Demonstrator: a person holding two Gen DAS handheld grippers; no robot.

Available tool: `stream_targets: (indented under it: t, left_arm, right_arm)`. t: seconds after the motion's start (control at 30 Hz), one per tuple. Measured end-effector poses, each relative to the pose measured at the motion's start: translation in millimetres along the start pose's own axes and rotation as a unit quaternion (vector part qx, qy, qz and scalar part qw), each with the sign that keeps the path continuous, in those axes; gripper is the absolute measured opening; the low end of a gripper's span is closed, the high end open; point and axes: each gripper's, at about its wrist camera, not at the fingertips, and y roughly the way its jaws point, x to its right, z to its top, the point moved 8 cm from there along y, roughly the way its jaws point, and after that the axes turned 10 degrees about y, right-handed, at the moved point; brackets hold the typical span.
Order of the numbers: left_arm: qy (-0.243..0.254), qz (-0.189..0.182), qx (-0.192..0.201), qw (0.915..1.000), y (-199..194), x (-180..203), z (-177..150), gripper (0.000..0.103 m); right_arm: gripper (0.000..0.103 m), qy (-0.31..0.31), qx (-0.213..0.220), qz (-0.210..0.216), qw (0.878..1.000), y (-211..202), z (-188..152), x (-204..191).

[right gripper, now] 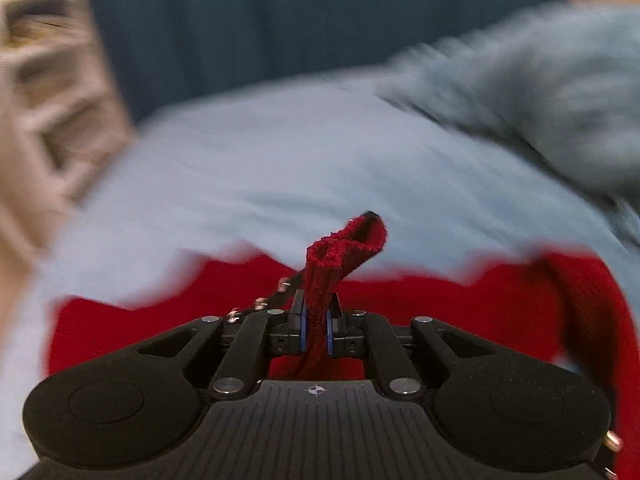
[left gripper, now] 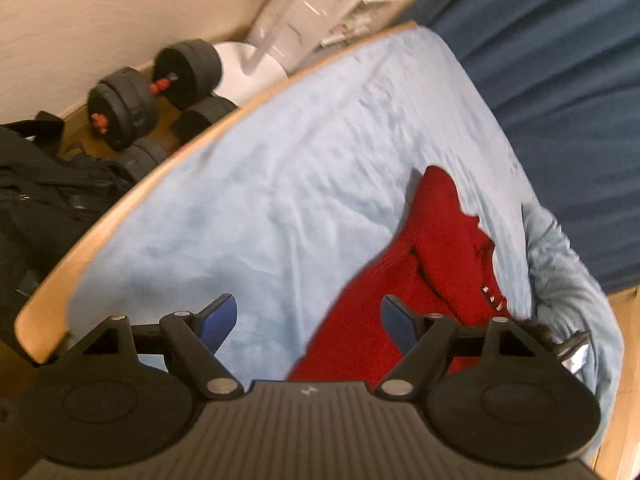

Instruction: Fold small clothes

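Right tongs (right gripper: 316, 330): clenched on a strip of the red knit garment (right gripper: 400, 304), seen at lower centre
Left tongs (left gripper: 310, 324): released, nothing gripped, held over the garment's left edge
Garment: spread on the light blue sheet (left gripper: 260, 184)
Dumbbells (left gripper: 152, 88): blurred, upper left
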Motion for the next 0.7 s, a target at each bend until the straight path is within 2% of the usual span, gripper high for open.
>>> stream_targets:
  t: [0.07, 0.1, 0.13, 0.17, 0.23, 0.3, 0.37, 0.47, 0.53, 0.63, 0.7]
  left_arm:
    - [0.011, 0.002, -0.006, 0.9999, 9.7, 15.9, 0.3, 0.083]
    - [0.015, 0.002, -0.008, 0.9998, 12.8, 21.1, 0.4, 0.085]
    - [0.022, 0.003, -0.009, 0.9997, 16.3, 28.8, 0.1, 0.087]
    - [0.028, 0.003, -0.010, 0.9995, 19.2, 33.8, 0.2, 0.087]
    - [0.044, 0.001, -0.016, 0.9989, 25.2, 44.0, 0.2, 0.087]
    - [0.059, 0.001, -0.020, 0.9981, 30.3, 54.0, -1.8, 0.087]
    - [0.074, 0.002, -0.025, 0.9970, 35.1, 64.1, -6.3, 0.087]
    - [0.102, 0.007, -0.032, 0.9943, 39.3, 79.1, -17.8, 0.087]
    - [0.124, 0.009, -0.039, 0.9915, 40.1, 88.2, -28.5, 0.098]
    - [0.172, 0.020, -0.040, 0.9842, 37.6, 104.6, -51.5, 0.103]
    - [0.198, 0.023, -0.051, 0.9787, 37.1, 114.2, -68.3, 0.103]
  right_arm:
    - [0.012, 0.025, -0.030, -0.034, 0.999, 10.4, -24.4, 42.5]
    - [0.018, 0.043, -0.047, -0.036, 0.997, 10.0, -37.0, 58.9]
    - [0.025, 0.061, -0.060, -0.035, 0.996, 15.0, -46.4, 70.2]
    - [0.038, 0.080, -0.069, -0.030, 0.994, 17.1, -53.4, 78.1]
    - [0.045, 0.112, -0.064, -0.008, 0.992, 11.4, -57.0, 86.2]
    - [0.056, 0.134, -0.068, -0.011, 0.989, -5.3, -60.8, 102.2]
    - [0.056, 0.152, -0.071, -0.023, 0.986, -34.6, -70.1, 123.8]
    - [0.056, 0.167, -0.071, -0.009, 0.983, -83.9, -79.2, 141.9]
    - [0.057, 0.165, -0.054, 0.010, 0.985, -133.3, -85.9, 144.1]
    - [0.064, 0.122, -0.034, 0.027, 0.992, -210.1, -103.0, 129.7]
    - [0.073, 0.089, -0.011, 0.039, 0.995, -256.1, -109.0, 117.6]
